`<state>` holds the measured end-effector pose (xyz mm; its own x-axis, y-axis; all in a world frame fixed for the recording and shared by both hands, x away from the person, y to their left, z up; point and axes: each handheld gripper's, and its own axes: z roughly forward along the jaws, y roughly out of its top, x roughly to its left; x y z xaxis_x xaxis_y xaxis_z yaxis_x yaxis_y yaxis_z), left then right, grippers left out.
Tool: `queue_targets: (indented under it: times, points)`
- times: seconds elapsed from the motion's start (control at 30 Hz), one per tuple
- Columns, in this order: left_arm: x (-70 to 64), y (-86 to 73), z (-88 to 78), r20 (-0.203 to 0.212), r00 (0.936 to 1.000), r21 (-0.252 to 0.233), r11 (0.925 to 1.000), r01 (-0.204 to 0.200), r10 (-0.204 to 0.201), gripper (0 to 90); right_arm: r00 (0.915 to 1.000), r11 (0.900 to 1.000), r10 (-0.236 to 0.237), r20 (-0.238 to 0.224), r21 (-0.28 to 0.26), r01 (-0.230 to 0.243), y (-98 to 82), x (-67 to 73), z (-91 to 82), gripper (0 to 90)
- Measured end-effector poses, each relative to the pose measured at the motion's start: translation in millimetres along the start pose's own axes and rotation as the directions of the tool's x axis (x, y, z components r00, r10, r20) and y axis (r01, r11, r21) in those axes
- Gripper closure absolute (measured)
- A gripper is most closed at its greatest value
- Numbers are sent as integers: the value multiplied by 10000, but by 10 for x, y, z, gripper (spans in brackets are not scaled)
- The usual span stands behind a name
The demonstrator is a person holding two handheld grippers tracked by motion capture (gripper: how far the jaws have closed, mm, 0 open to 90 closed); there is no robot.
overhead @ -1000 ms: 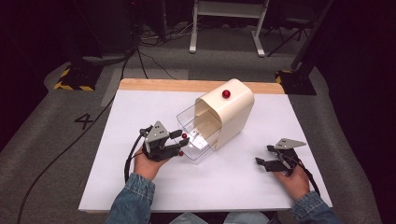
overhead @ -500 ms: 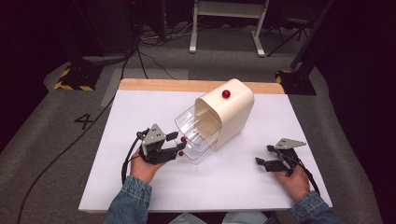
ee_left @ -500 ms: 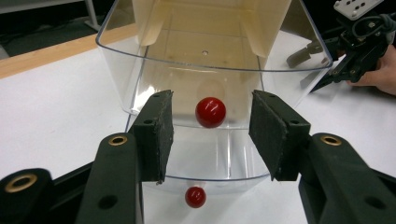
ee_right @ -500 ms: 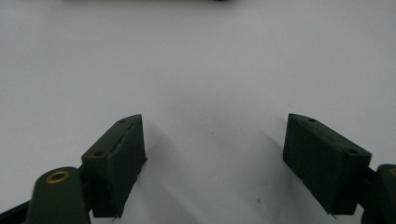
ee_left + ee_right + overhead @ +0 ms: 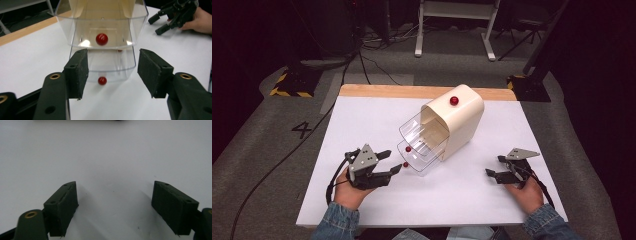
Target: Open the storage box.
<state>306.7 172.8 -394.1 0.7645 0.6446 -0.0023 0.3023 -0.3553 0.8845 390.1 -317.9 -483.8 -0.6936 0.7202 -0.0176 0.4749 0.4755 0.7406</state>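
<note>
A cream drawer cabinet stands mid-table with two clear drawers pulled out toward the person. The upper drawer carries a red knob, and the lower drawer has a smaller-looking red knob near the table top. Another red ball sits on the cabinet's top. My left gripper is open just short of the lower knob, which lies in line between its jaws without touching them. My right gripper rests open over bare white table, right of the cabinet.
The white table top has a wooden strip along its far edge. Open surface lies left of the cabinet and in front of it. My right gripper appears beyond the drawers in the left gripper view. Cables and stands are on the floor behind.
My left gripper has drawn back from the lower drawer's front, toward the person and slightly left. The right gripper has stayed put.
</note>
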Motion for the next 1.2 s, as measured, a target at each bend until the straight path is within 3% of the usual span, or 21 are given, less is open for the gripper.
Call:
queue_targets:
  times: [0.13, 0.27, 0.43, 0.63, 0.9, 1.03, 1.1, 1.2]
  points:
    - [34, -107, -131, -320, 9995, 272, 9996, -50, 59, 396, 10000, 10000, -2, -3, -1, 2, 0, -1, 0, 212]
    - [136, -228, -225, -609, 9980, 864, 9959, 248, -196, 344, 10000, 10000, 0, -4, 1, 0, 0, -1, 0, 212]
    - [244, -384, -308, -1009, 9938, 1203, 9910, 581, -460, 318, 10000, 10000, 0, -4, 1, 0, 0, -1, 0, 212]
    - [392, -625, -298, -1275, 9867, 2095, 9696, 1266, -1013, 312, 10000, 10000, 1, 0, 0, -1, 0, 0, 0, 212]
    - [513, -874, -262, -1469, 9772, 2480, 9507, 1863, -1532, 301, 10000, 10000, 0, -3, -1, 0, 0, -1, 0, 212]
    - [545, -953, -235, -1486, 9789, 2712, 9462, 1766, -1402, 299, 10000, 10000, -4, -3, -2, 4, 0, -1, 0, 212]
    - [557, -979, -214, -1488, 9818, 2770, 9481, 1561, -1182, 284, 10000, 10000, 1, -4, -2, -1, 0, -1, 0, 212]
    - [561, -1006, -164, -1525, 9842, 3031, 9436, 1335, -902, 255, 10000, 10000, -1, -5, -2, 1, 0, -1, 0, 212]
